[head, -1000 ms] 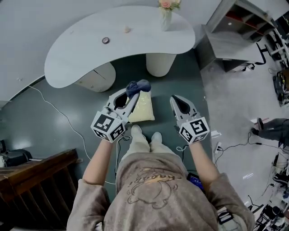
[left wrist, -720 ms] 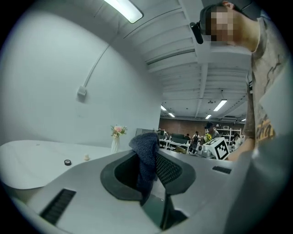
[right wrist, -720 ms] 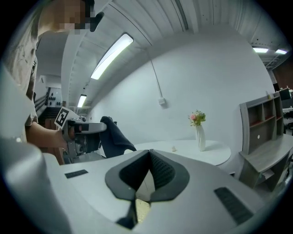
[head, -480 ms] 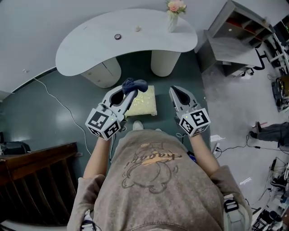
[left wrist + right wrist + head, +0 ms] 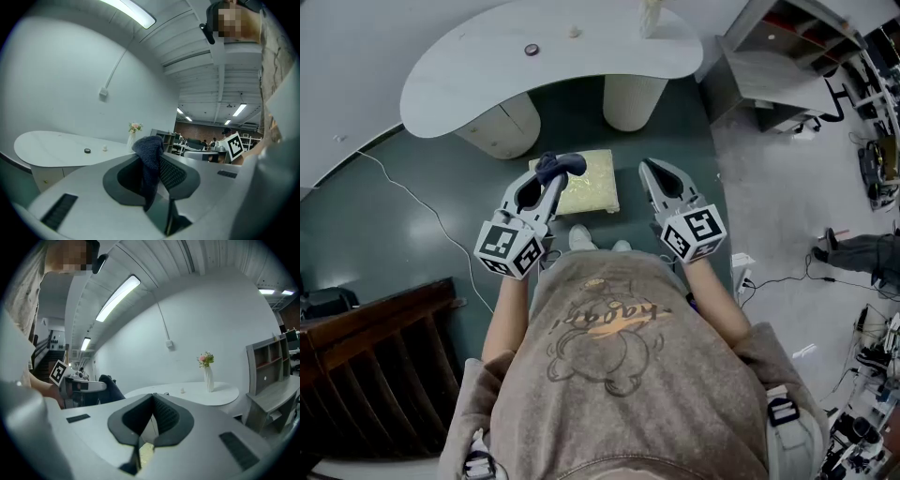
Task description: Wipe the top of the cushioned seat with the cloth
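Note:
The cushioned seat (image 5: 589, 183) is a pale yellow square low on the dark floor, in front of my feet. My left gripper (image 5: 547, 176) hangs over its left edge, shut on a dark blue cloth (image 5: 560, 165) that bunches above the jaw tips. In the left gripper view the cloth (image 5: 150, 159) droops between the jaws of the left gripper (image 5: 153, 164). My right gripper (image 5: 652, 176) is just right of the seat, shut with nothing in it. In the right gripper view, the right gripper (image 5: 152, 399) has its jaws touching, and a sliver of the seat (image 5: 146, 453) shows below.
A white curved table (image 5: 487, 80) on round legs stands just beyond the seat, with a vase (image 5: 651, 14) and small items on it. A grey shelf unit (image 5: 787, 66) is at the far right, a dark wooden railing (image 5: 375, 366) at the near left. A cable (image 5: 422, 230) runs across the floor.
The person has leaned forward, so the torso now hides the legs. Both grippers sit slightly higher in the view. The cloth stays in the left gripper, now by the seat's left edge.

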